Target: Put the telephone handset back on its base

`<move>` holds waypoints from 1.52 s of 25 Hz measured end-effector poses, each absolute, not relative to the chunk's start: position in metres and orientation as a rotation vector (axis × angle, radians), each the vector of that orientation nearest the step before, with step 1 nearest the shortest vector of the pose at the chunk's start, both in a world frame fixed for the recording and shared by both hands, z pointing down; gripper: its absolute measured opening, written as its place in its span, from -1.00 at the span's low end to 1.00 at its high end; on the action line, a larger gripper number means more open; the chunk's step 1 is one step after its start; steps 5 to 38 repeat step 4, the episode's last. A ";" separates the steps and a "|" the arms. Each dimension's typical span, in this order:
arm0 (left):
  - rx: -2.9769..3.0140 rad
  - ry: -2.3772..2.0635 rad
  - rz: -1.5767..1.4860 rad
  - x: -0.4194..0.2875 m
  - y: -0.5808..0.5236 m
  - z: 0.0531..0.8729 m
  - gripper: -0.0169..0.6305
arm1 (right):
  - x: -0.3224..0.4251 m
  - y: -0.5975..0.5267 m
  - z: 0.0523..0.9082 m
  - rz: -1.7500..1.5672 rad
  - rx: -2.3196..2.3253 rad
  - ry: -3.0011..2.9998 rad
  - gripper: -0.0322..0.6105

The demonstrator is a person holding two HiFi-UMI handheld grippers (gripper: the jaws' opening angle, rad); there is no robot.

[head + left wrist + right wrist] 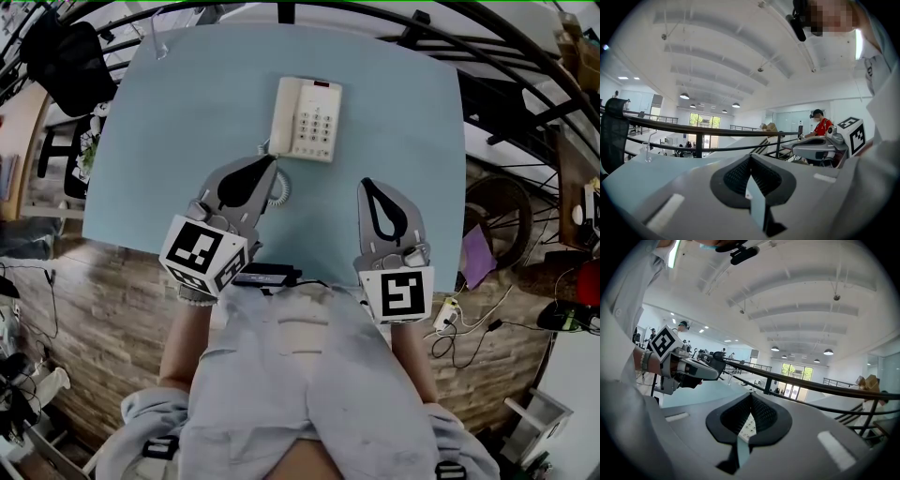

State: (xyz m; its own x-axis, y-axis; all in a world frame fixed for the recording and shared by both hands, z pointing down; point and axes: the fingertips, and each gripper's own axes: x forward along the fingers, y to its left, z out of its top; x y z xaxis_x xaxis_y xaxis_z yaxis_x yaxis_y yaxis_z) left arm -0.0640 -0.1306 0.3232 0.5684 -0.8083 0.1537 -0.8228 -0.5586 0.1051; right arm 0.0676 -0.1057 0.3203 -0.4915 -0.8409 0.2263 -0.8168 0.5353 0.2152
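A cream telephone [307, 119] lies on the light blue table [187, 141], toward its far middle. The handset [284, 117] rests along the left side of the base, and its coiled cord [279, 187] trails toward me. My left gripper [265, 164] is shut and empty, its tip just in front of the phone's near left corner, beside the cord. My right gripper [367, 185] is also shut and empty, lower right of the phone and apart from it. In the right gripper view the keypad [749, 427] shows through the gap behind the closed tips [751, 394].
A clear glass [157, 42] stands at the table's far left corner. A black office chair [66, 56] sits beyond the left edge. A small black device [265, 276] lies at the table's near edge. Cables and a power strip [448, 311] lie on the floor at right.
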 end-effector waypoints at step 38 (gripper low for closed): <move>2.639 -1.391 0.137 -0.063 -0.133 0.321 -0.94 | 0.071 -0.109 0.319 -0.123 1.376 -2.470 -0.88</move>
